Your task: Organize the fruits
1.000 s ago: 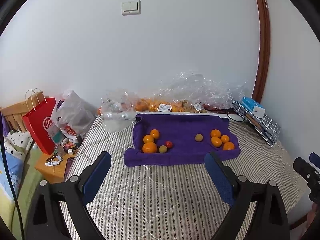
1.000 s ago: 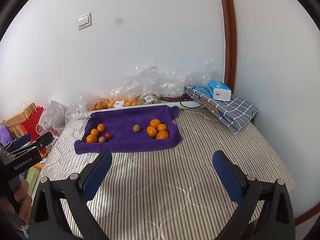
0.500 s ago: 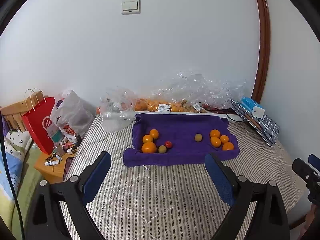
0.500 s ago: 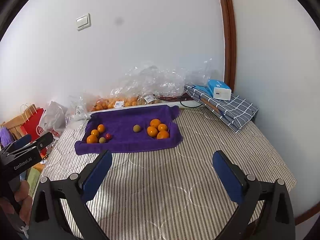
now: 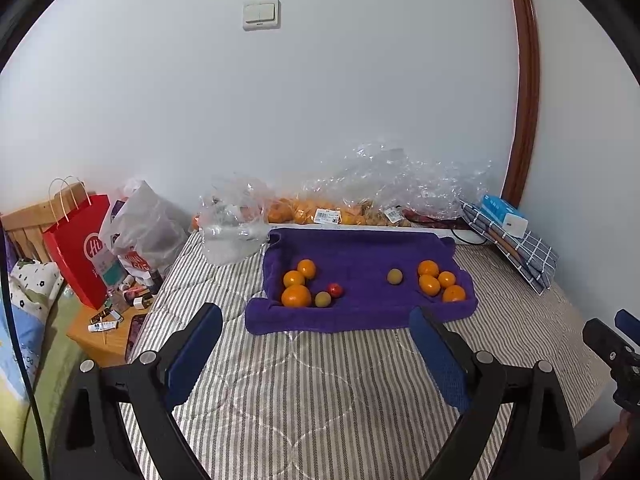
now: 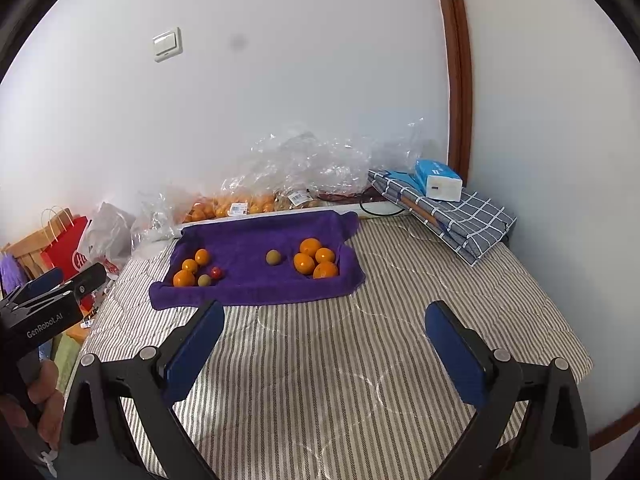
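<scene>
left gripper [image 5: 316,344]: jaws spread wide, holding nothing, over the striped bed [image 5: 320,392] | right gripper [image 6: 324,340]: also spread, empty | fruit: on the purple towel [image 5: 360,256]; three oranges [image 5: 297,295], a green fruit [image 5: 322,299] and a red one [image 5: 335,289] at its left end, four oranges [image 5: 430,284] at its right, a lone green fruit [image 5: 394,276] between

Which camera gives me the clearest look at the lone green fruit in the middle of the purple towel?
Either works, but the left wrist view is slightly better: the green fruit sits near the frame's centre on the purple towel, apart from both orange piles. The right wrist view shows it too, unblocked but higher and off-centre.
</scene>
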`<action>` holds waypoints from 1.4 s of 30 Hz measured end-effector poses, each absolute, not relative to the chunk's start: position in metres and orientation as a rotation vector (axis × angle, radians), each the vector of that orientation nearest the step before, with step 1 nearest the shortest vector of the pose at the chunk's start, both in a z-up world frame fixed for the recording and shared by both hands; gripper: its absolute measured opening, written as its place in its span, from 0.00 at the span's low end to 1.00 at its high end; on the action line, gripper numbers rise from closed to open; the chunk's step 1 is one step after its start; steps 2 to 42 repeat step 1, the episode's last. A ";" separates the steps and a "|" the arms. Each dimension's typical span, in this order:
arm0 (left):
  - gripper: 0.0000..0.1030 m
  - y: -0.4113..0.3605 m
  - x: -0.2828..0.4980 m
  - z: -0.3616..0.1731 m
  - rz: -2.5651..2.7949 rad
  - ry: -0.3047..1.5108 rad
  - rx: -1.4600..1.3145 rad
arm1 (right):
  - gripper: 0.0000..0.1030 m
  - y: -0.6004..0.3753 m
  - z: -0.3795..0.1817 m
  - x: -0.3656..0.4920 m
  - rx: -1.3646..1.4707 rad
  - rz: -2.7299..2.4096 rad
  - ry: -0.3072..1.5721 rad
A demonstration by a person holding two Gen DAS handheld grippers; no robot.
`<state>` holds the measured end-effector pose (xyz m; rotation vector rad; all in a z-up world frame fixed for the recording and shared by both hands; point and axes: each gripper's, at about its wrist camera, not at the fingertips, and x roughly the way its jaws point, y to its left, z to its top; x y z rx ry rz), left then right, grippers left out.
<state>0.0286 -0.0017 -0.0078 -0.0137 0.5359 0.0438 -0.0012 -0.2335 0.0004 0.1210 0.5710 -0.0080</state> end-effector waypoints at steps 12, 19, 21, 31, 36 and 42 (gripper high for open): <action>0.92 -0.002 0.029 -0.008 0.046 0.537 -0.014 | 0.97 -0.233 0.001 -0.001 0.121 -0.007 0.571; 0.92 -0.002 0.029 -0.008 0.046 0.537 -0.014 | 0.97 -0.233 0.001 -0.001 0.121 -0.007 0.571; 0.92 -0.002 0.029 -0.008 0.046 0.537 -0.014 | 0.97 -0.233 0.001 -0.001 0.121 -0.007 0.571; 0.92 -0.002 0.029 -0.008 0.046 0.537 -0.014 | 0.97 -0.233 0.001 -0.001 0.121 -0.007 0.571; 0.92 -0.002 0.029 -0.008 0.046 0.537 -0.014 | 0.97 -0.233 0.001 -0.001 0.121 -0.007 0.571; 0.92 -0.002 0.029 -0.008 0.046 0.537 -0.014 | 0.97 -0.233 0.001 -0.001 0.121 -0.007 0.571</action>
